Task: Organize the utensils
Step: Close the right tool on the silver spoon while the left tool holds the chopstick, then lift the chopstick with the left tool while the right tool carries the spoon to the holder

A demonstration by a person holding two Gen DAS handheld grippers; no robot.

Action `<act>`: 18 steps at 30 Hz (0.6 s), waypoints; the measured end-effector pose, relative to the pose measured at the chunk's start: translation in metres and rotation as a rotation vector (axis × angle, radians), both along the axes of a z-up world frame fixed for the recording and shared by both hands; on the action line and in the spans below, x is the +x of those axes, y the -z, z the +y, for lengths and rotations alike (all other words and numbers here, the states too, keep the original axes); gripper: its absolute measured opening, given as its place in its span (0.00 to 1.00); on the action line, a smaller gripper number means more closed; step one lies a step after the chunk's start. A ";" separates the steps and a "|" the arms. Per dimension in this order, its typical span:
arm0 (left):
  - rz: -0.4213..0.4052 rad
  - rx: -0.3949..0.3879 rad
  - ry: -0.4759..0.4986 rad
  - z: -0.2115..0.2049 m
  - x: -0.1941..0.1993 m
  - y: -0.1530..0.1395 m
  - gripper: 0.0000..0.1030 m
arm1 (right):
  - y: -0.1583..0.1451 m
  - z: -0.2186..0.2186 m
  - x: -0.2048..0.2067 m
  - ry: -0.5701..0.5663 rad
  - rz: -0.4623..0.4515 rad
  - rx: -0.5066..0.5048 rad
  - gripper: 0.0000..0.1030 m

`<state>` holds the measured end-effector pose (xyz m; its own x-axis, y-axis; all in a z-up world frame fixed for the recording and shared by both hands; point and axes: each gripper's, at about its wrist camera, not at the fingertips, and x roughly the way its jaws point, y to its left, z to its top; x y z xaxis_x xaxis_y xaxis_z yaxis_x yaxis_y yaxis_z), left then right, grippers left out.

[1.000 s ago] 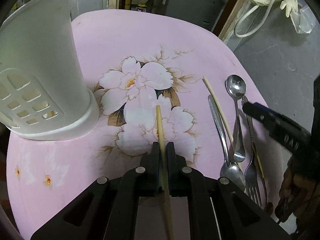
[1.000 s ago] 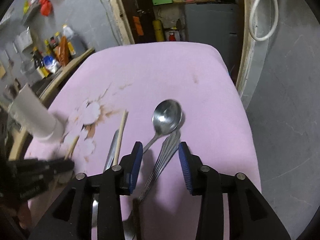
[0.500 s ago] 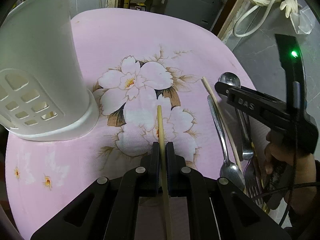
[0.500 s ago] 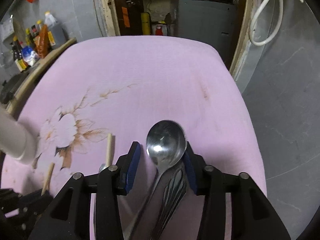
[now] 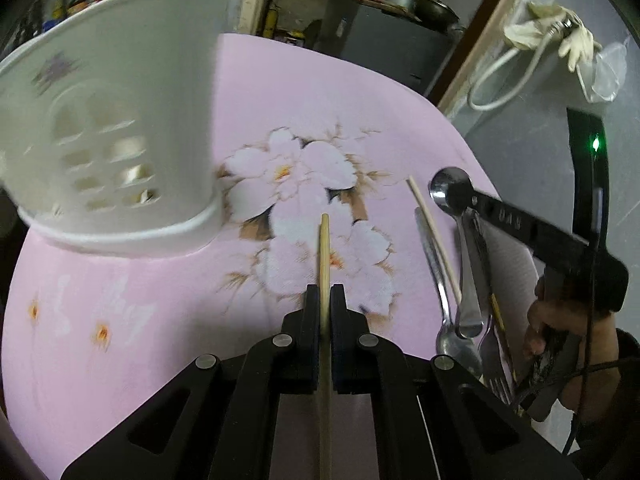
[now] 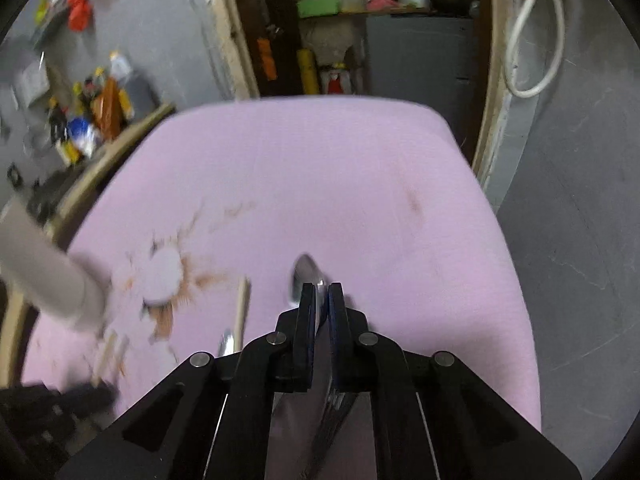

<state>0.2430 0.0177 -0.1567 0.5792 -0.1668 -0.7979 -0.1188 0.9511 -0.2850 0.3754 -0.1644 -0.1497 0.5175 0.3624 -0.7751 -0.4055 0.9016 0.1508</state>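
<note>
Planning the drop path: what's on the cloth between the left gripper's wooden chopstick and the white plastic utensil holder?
Nothing: left wrist view shows only bare pink floral tablecloth between the wooden chopstick and the white plastic utensil holder.

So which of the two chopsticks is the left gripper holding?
The chopstick lying over the flower print, clamped in the left gripper. The other chopstick lies free on the cloth beside the spoons.

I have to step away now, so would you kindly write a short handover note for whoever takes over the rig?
Left gripper: shut on a chopstick.
Right gripper: shut on a spoon, still low at the cloth.
White holder: standing at the left of the pink cloth.
Still lying on the cloth: second chopstick, another spoon and a fork.
Done: two utensils gripped.
Left: put every utensil into the holder.
</note>
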 end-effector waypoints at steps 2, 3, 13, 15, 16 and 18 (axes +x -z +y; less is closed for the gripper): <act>0.001 -0.009 -0.020 0.004 -0.006 -0.001 0.03 | 0.000 -0.004 0.001 0.005 0.015 0.026 0.07; 0.000 -0.009 -0.028 0.006 -0.008 -0.002 0.03 | 0.000 -0.007 0.001 0.014 0.017 0.036 0.08; 0.019 -0.023 -0.112 0.024 -0.025 -0.003 0.03 | 0.000 0.009 0.001 0.012 0.020 -0.020 0.40; 0.023 -0.021 -0.114 0.025 -0.027 -0.003 0.03 | 0.002 0.014 0.005 0.019 0.028 -0.026 0.50; 0.025 -0.023 -0.115 0.024 -0.026 -0.003 0.03 | 0.004 0.019 0.008 0.017 0.030 -0.043 0.52; 0.032 -0.025 -0.115 0.023 -0.028 -0.002 0.03 | 0.007 0.026 0.010 0.015 0.021 -0.069 0.55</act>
